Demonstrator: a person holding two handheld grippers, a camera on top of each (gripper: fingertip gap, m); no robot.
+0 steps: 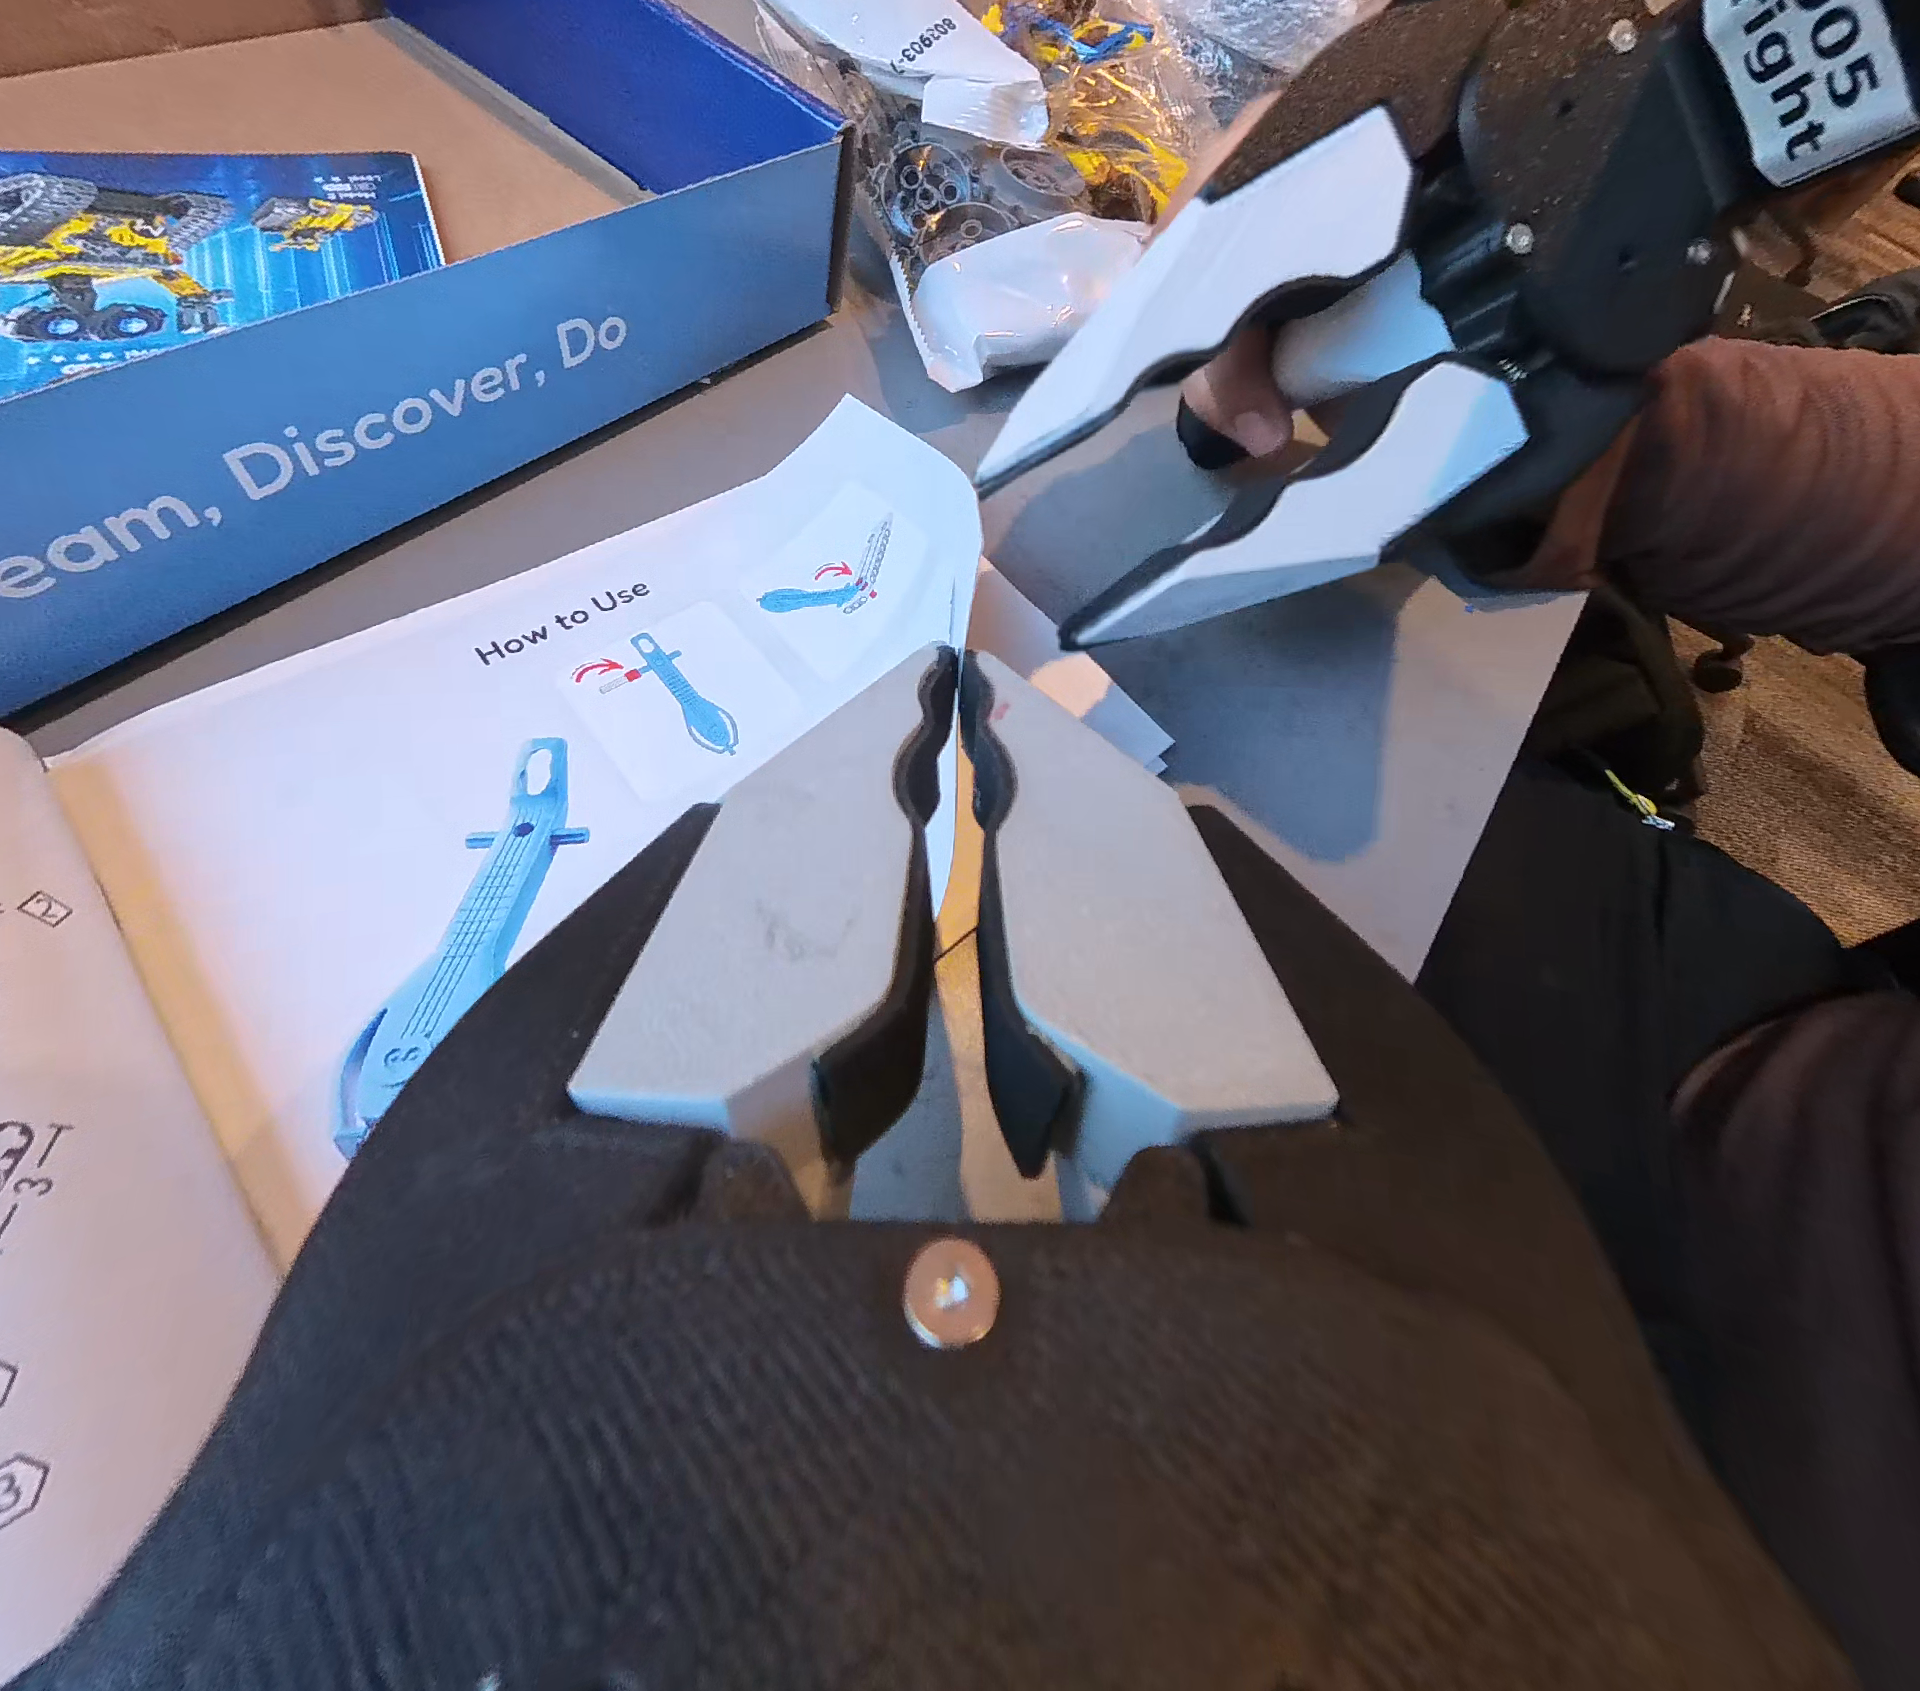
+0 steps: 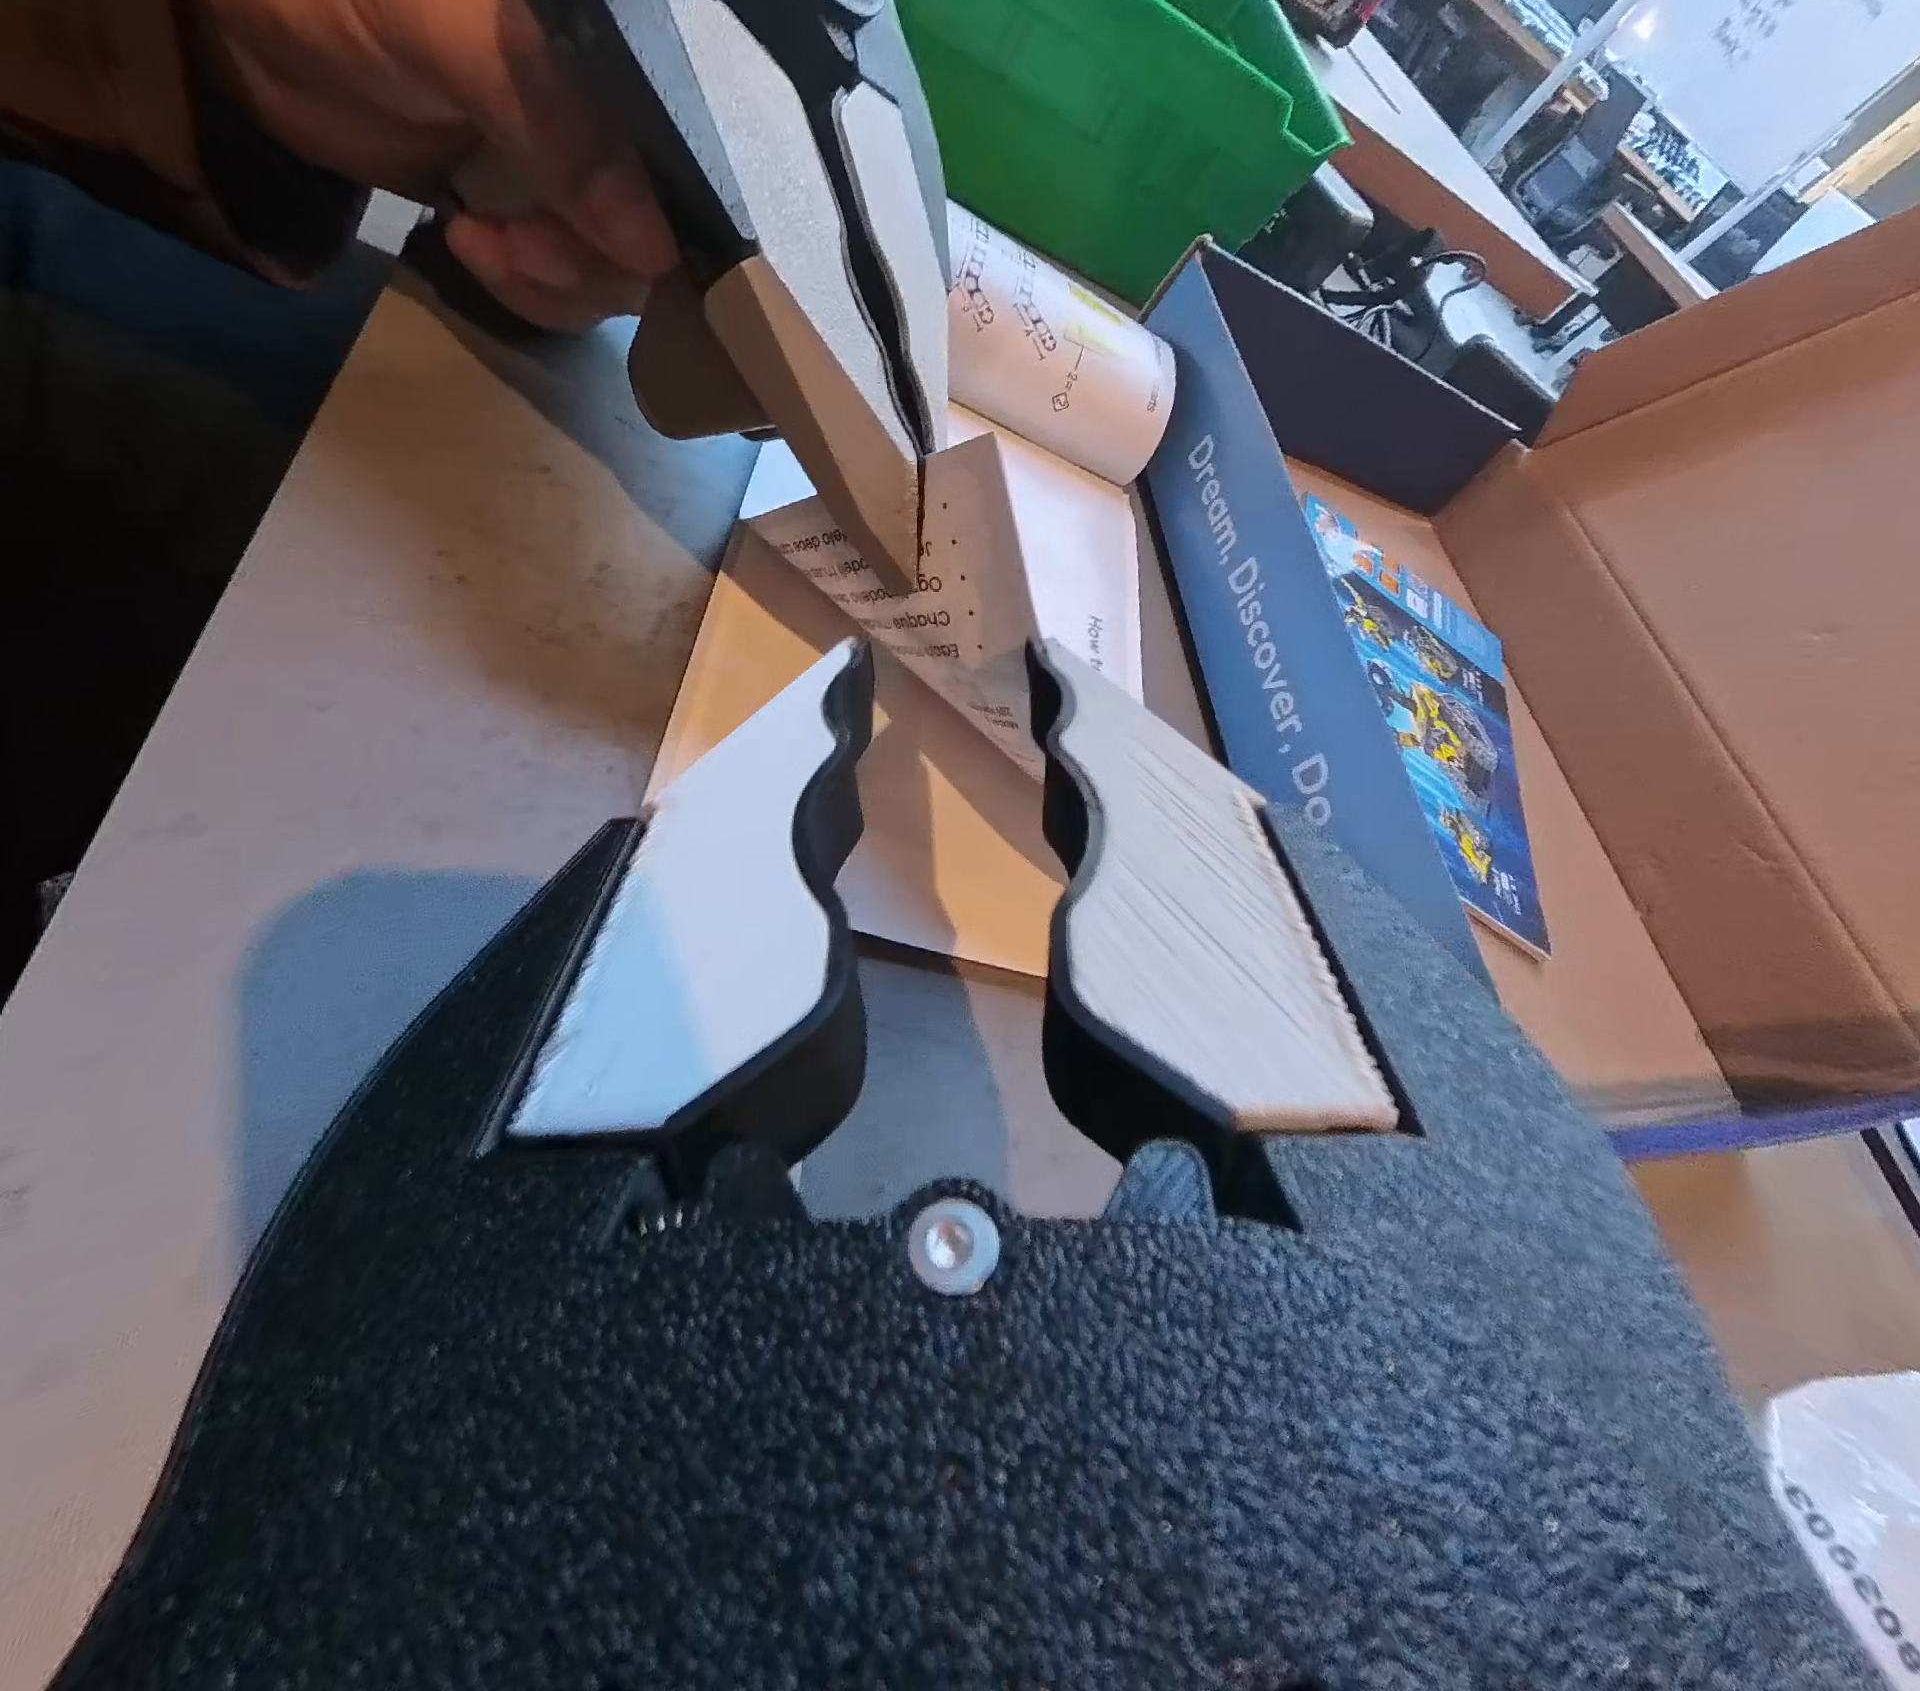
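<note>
Your left gripper (image 1: 958, 662) pinches the booklet page (image 1: 831, 498), lifted mid-turn; your right gripper (image 2: 948, 654) hovers near, jaws apart, empty.

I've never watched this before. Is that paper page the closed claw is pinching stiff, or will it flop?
Probably floppy: the page already curls upward where the left claw pinches its corner. It looks thin and light, so it should lift easily. A hard tug might tear it, since it seems bound into the booklet.

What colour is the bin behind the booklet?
Green bin, behind the booklet. Shows only in the right wrist view.
</note>
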